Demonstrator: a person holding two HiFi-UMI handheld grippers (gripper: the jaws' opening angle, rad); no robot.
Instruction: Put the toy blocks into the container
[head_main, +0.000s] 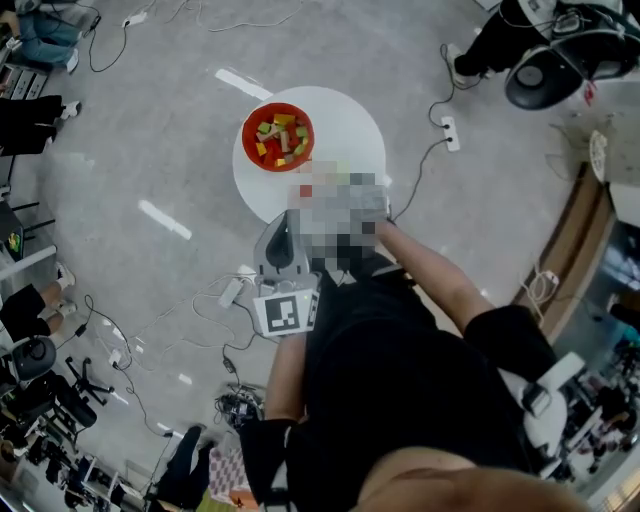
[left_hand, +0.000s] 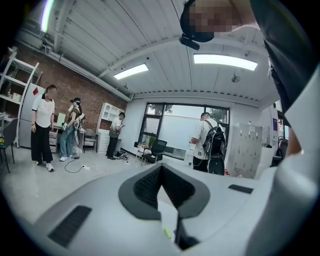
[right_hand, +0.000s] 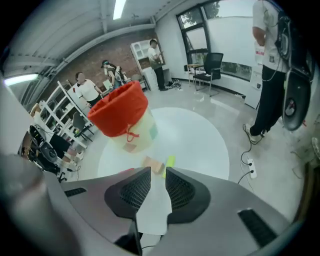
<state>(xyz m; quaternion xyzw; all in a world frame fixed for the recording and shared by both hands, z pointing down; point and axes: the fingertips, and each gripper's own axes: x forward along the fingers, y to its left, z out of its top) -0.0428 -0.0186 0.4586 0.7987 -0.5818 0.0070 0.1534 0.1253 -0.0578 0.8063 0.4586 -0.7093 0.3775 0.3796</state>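
The red-rimmed container (head_main: 278, 137) stands on the round white table (head_main: 350, 125) with several coloured blocks inside. In the right gripper view the container (right_hand: 121, 116) sits just beyond the jaws. A tan block (right_hand: 153, 164) and a yellow-green block (right_hand: 170, 161) lie on the table between it and my right gripper (right_hand: 158, 173). That gripper is open, with a narrow gap and nothing between its pads. In the head view it is hidden by a blur patch. My left gripper (head_main: 283, 243) is held back at the table's near edge and points up into the room. Its jaws (left_hand: 161, 170) meet at the tips, empty.
A power strip (head_main: 449, 132) and cables lie on the floor right of the table, and more cables (head_main: 225, 300) run near my feet. Several people (left_hand: 42, 125) stand around the room, one with a backpack (left_hand: 210, 142). Office chairs (head_main: 60, 385) stand at the left.
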